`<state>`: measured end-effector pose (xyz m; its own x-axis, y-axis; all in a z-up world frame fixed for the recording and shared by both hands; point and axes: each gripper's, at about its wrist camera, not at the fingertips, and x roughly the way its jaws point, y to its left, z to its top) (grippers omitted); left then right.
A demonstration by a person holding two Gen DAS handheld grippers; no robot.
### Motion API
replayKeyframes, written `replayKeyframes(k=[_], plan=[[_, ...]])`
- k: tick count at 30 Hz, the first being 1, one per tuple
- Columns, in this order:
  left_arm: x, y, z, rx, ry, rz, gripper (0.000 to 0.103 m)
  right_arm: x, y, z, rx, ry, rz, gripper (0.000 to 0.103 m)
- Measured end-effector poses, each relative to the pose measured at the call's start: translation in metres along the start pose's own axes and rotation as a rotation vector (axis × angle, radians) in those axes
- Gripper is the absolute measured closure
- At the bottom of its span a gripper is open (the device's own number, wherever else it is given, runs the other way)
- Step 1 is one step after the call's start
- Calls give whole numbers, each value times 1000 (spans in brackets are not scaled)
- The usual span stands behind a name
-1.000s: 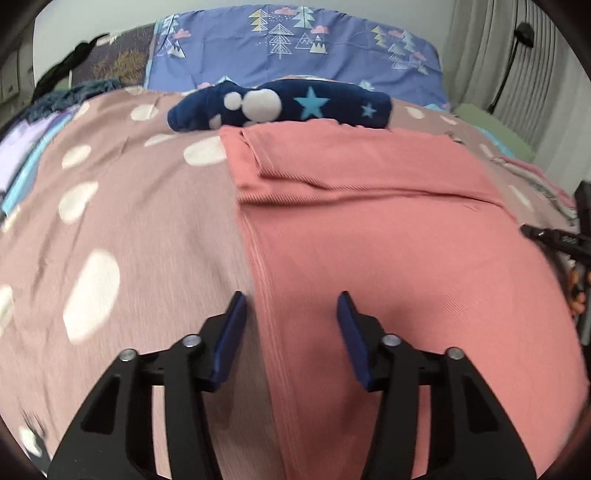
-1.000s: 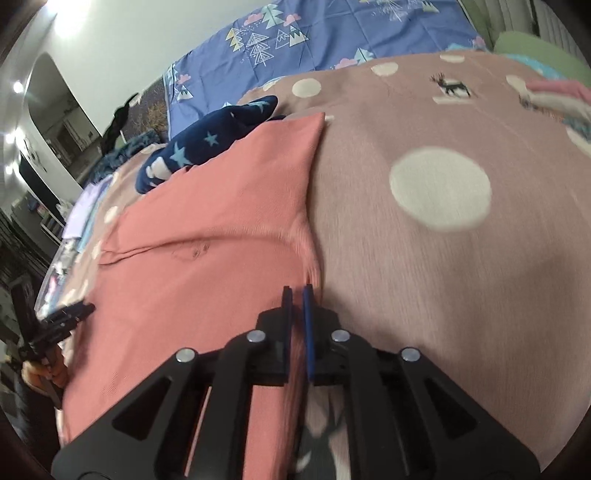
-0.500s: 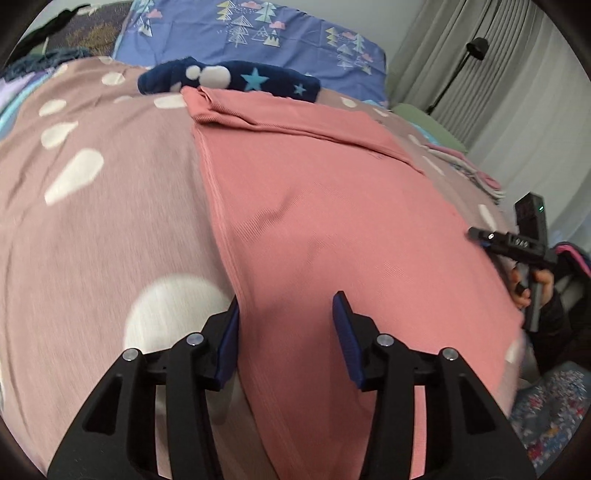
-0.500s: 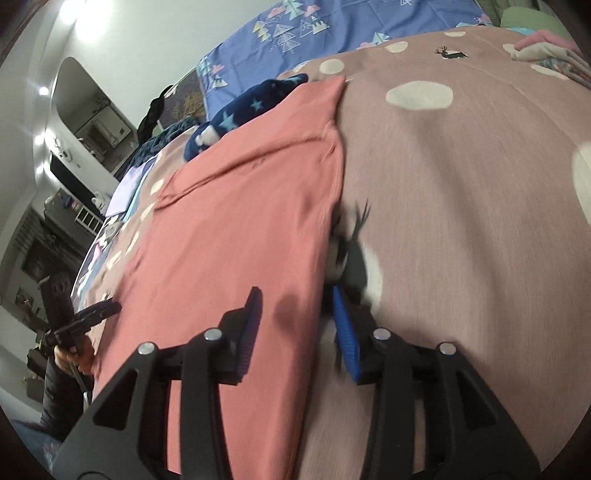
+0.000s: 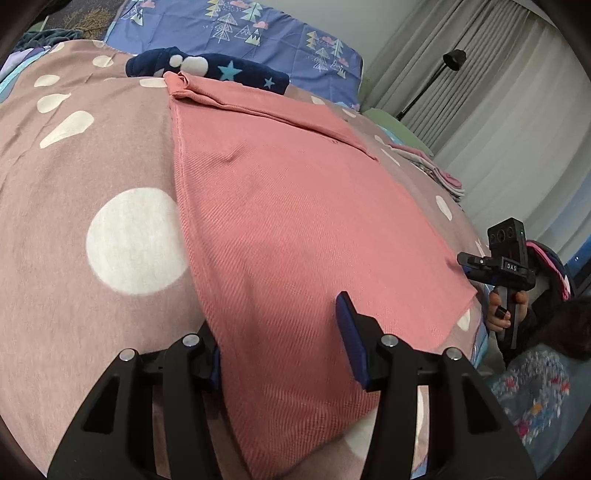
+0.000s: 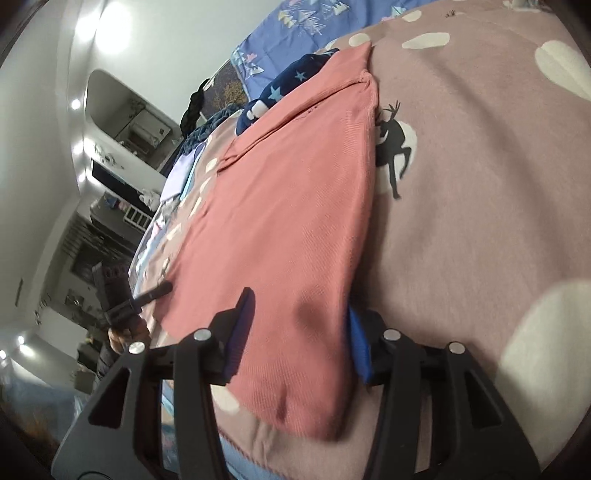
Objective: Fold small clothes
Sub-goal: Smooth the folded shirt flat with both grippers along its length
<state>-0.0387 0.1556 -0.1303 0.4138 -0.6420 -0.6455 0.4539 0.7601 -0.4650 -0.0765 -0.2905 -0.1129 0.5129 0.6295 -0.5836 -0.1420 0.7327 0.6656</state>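
Note:
A coral-pink garment (image 5: 295, 206) lies flat on the bed, its far end folded over. It also shows in the right wrist view (image 6: 291, 206). My left gripper (image 5: 280, 343) is open and straddles the garment's near left corner, its left finger under the edge. My right gripper (image 6: 299, 332) is open and straddles the near right corner, with the cloth between its fingers. The right gripper also shows at the right in the left wrist view (image 5: 495, 266), and the left one shows at the left in the right wrist view (image 6: 133, 299).
A pink bedspread with white dots (image 5: 92, 192) covers the bed. A navy star-print garment (image 5: 221, 70) lies beyond the pink one. A blue tree-print pillow (image 5: 258, 33) is at the head. Folded clothes (image 5: 439, 173) lie at the right. The bed's near edge is just below both grippers.
Both grippers drew back along the garment's sides to its near corners. The right gripper, shut on the garment's edge a second ago, has opened. The left stayed open.

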Motion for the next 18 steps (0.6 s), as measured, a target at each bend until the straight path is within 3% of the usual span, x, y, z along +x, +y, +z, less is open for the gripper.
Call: replayKeyframes(k=[3,6,8,9,10,11,13,18], plan=[[2,-5,2,3,-4,45,55,3,1,6,33,15,-3,55],[-2,-11,-6,36,-15,122,74,-3,4,-5,-16,35,1,55],[-6,-6,-8,18,-25,120,91,-6,5,-13,-53,30,0,56],[-6,-1,-7,-13,-30,104,96,-4,4,-12,-50,29,-9,63],[-6,3,-5,-32,-31,93,100,-1,2,-8,-30,31,-19,86],[-6,4,-2,-55,-37,87,101,1,0,-3,-2,34,-20,100],[-8,-4,6,-61,-57,102,101,-14,2,7,32,-42,40,99],[-65,-56,37,49,-239,61,101,-69,42,36,-87,-208,83,99]])
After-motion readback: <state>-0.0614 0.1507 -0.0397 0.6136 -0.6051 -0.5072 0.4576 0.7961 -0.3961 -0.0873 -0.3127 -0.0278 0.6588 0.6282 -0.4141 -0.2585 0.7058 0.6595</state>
